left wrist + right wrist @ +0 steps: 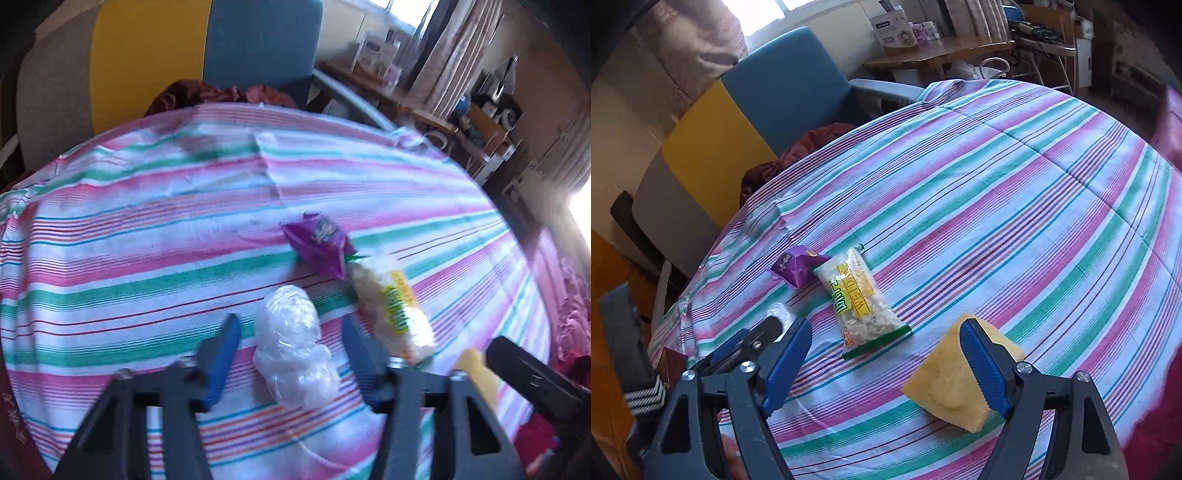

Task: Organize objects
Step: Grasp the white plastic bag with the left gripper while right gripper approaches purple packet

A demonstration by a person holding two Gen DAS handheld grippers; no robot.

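A crumpled clear plastic bag (pixel 291 343) lies on the striped tablecloth (pixel 147 229) between the blue fingers of my left gripper (pixel 291 319). The jaws stand apart, with a gap on each side of the bag. Just beyond it lie a purple packet (pixel 317 243) and a clear snack pack with a yellow label (pixel 391 306). In the right wrist view my right gripper (pixel 884 325) is open above the cloth. A yellow sponge (pixel 945 380) lies under its right finger, and the snack pack (pixel 860 295) and purple packet (pixel 796 267) lie ahead. The left gripper (pixel 753 339) shows at the lower left.
A blue and yellow chair (pixel 786 88) stands behind the table with a dark red cloth (pixel 812 140) on its seat. A wooden shelf (pixel 938 51) holding boxes is further back. A red blanket (pixel 569 295) borders the table's right edge.
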